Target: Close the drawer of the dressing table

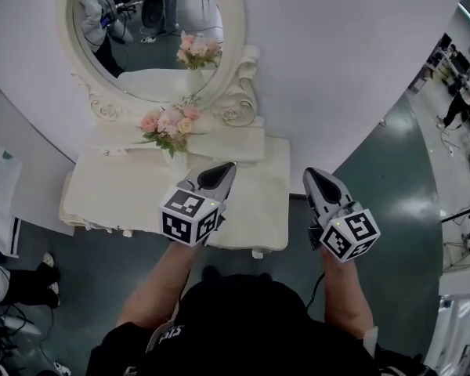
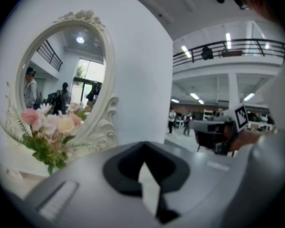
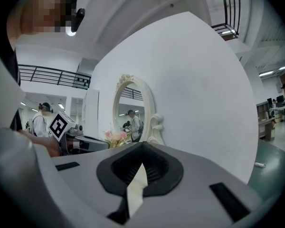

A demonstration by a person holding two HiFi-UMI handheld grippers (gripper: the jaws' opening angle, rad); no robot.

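Person's wearing a black top (image 1: 243, 319) with a bit of white print (image 1: 168, 334) on the left side, and the forearms are bare. Both tools look identical. The left gripper (image 1: 229, 166) and right gripper (image 1: 309, 172) have smooth light-grey shells that taper to a point, each with a black teardrop inset on top. At the back of each sits a white cube (image 1: 189, 216) covered in black square markers. In the gripper views, the grey housing has a black hollow (image 3: 152, 167) with a white wedge (image 3: 135, 191) in it.

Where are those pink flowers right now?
In the head view, the pink flower bouquet stands on the white dressing table, left of centre, right below the oval mirror and just beyond the left tongs.
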